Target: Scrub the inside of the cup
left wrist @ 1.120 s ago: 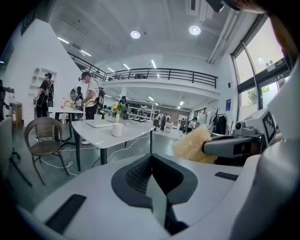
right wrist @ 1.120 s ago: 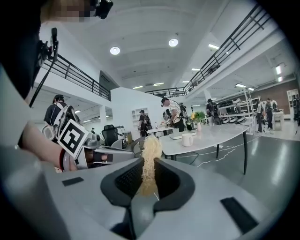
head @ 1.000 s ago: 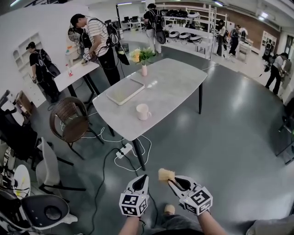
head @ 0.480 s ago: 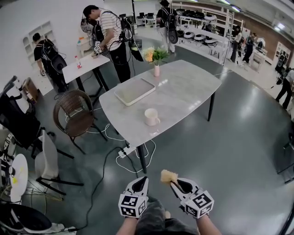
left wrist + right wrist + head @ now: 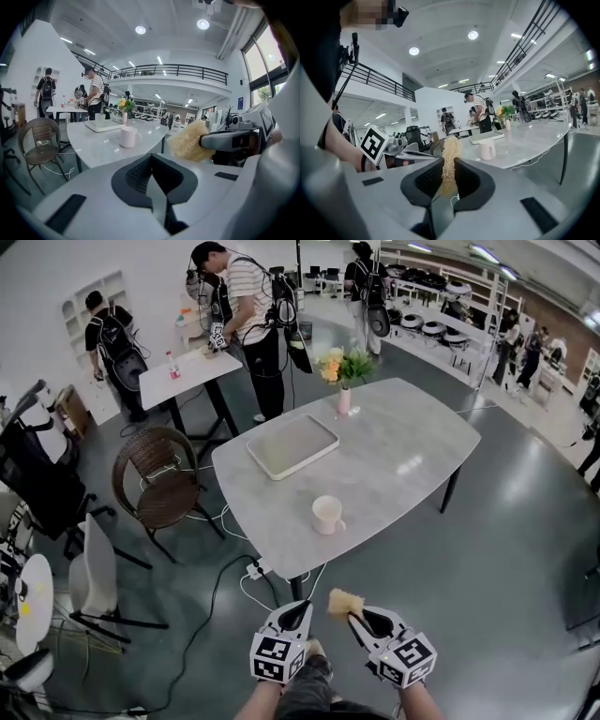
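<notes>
A pale pink cup [image 5: 327, 515] stands upright near the front edge of the grey marble table [image 5: 394, 456]; it also shows as the cup [image 5: 129, 137] and the cup [image 5: 487, 150]. My right gripper [image 5: 354, 616] is shut on a yellow scrubbing sponge [image 5: 339, 602], which sticks out past its jaws as the sponge [image 5: 450, 159] and appears at the right as the sponge [image 5: 190, 141]. My left gripper [image 5: 296, 613] is shut with nothing in it. Both grippers hang over the floor, short of the table and well apart from the cup.
A white tray [image 5: 292, 446] and a flower vase [image 5: 344, 397] stand farther back on the table. A wicker chair [image 5: 159, 479] is at the table's left. Cables and a power strip [image 5: 255, 570] lie on the floor under the front edge. People stand at a small white table [image 5: 183, 376].
Both grippers have come nearer to the table, which with the cup now sits lower and larger in the head view. The sponge stays clamped in the right gripper.
</notes>
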A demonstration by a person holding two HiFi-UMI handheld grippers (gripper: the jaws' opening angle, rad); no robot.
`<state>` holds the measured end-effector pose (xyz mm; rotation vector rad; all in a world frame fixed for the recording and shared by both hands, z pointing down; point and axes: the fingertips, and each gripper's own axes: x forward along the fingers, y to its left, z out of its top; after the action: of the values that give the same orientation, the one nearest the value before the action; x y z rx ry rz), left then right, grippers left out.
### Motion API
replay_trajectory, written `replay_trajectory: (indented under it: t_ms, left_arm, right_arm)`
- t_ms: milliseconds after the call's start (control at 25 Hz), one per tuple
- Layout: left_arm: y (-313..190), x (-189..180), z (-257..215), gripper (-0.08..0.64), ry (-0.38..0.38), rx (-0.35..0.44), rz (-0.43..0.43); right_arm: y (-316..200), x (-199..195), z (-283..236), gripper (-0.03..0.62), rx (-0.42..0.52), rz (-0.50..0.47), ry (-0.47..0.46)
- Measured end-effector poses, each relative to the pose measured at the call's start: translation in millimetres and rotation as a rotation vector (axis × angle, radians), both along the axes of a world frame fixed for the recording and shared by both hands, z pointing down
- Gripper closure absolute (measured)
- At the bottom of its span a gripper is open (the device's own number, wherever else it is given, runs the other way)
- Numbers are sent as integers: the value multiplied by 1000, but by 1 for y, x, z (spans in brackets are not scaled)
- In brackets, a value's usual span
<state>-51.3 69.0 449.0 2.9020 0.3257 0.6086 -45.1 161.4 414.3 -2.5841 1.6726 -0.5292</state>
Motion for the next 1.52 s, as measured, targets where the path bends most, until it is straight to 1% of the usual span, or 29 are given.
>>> replay_trajectory:
  t_ms: [200, 400, 560, 680, 800, 880, 1000, 1080, 1320, 1520]
  left_arm:
    - [-27, 63, -10, 546, 11, 22, 17]
    - [-42, 103, -8, 546, 4, 29, 42]
    - [-56, 125, -1, 548, -11, 12, 53]
    - [-62, 136, -4, 546, -7, 15, 66]
    - [-71, 142, -5, 546, -11, 26, 69]
    - [-73, 141, -1, 546, -24, 11, 60]
    - [-78, 139, 4, 546, -36, -31, 28]
    - [-84, 137, 4, 546, -40, -49, -6]
    - [-92, 140, 14, 546, -58, -57, -125]
    - [-87, 162, 13, 546, -62, -66, -214]
  right_arm:
    - [-36, 64, -9, 531, 1, -22, 7]
    - [-63, 101, -8, 531, -19, -47, -1]
    - [-79, 123, -6, 531, -37, -52, -4]
    - [-85, 138, -9, 532, -52, -52, -1]
    - [-94, 150, -9, 531, -65, -59, -2]
    - [-96, 160, -9, 531, -77, -65, -6]
    - [-99, 173, -9, 531, -89, -84, -7]
    - [-104, 180, -10, 532, -96, -116, -4]
    - [-111, 208, -7, 531, -106, -232, -12]
    - [-118, 246, -7, 531, -117, -343, -16]
